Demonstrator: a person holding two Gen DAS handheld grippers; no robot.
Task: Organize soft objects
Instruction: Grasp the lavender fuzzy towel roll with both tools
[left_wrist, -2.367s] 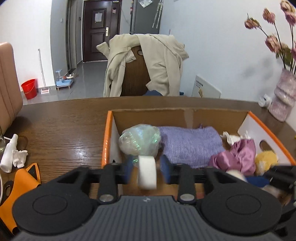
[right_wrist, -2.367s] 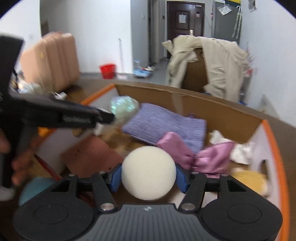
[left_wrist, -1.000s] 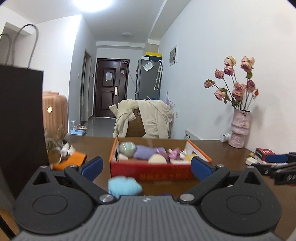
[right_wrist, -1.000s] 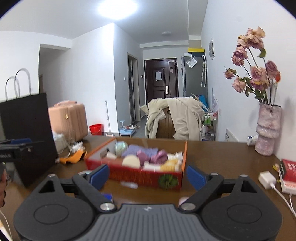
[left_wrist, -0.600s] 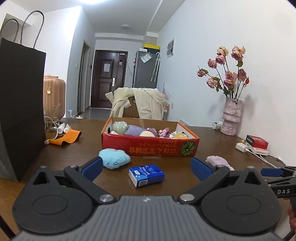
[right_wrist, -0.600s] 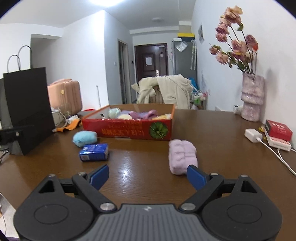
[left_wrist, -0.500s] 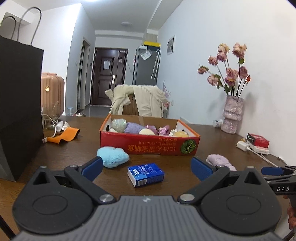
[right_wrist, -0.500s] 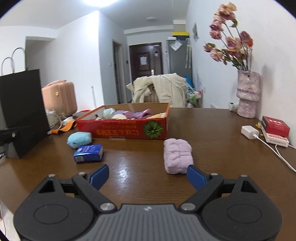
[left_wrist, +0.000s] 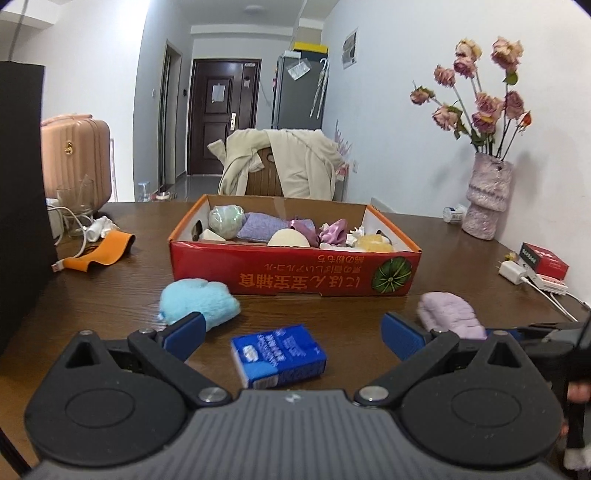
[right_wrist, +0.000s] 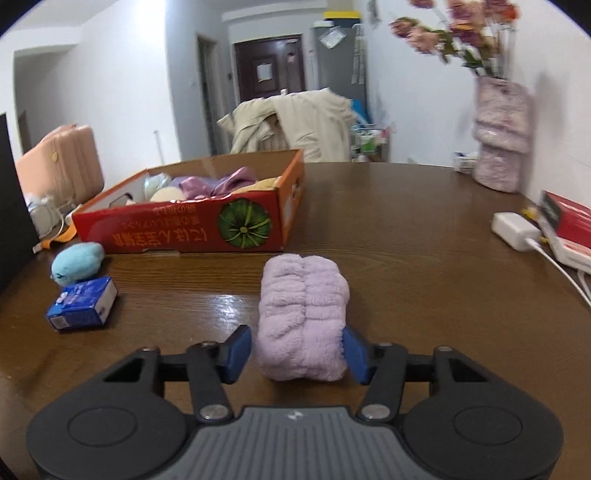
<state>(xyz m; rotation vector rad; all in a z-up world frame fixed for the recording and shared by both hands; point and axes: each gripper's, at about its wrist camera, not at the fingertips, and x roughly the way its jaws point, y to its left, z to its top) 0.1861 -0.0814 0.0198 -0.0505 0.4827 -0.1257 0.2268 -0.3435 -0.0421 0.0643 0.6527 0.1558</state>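
Note:
A red cardboard box (left_wrist: 295, 275) holding several soft items stands mid-table; it also shows in the right wrist view (right_wrist: 184, 230). A light blue plush (left_wrist: 197, 301) (right_wrist: 77, 264) and a blue tissue pack (left_wrist: 279, 354) (right_wrist: 83, 302) lie in front of it. A lilac folded towel (right_wrist: 303, 314) (left_wrist: 448, 314) lies on the table. My right gripper (right_wrist: 297, 352) has its jaws on either side of the towel's near end, close to it. My left gripper (left_wrist: 291, 330) is open and empty, above the tissue pack.
A black paper bag (left_wrist: 18, 206) stands at the left edge. An orange strap (left_wrist: 99, 253) and cables lie beside it. A vase of flowers (left_wrist: 485, 195), a white charger (right_wrist: 515, 230) with cable and a red box (right_wrist: 565, 219) sit at the right.
Both grippers have come down and forward toward the table. My right gripper has narrowed around the lilac towel. My left stays wide open.

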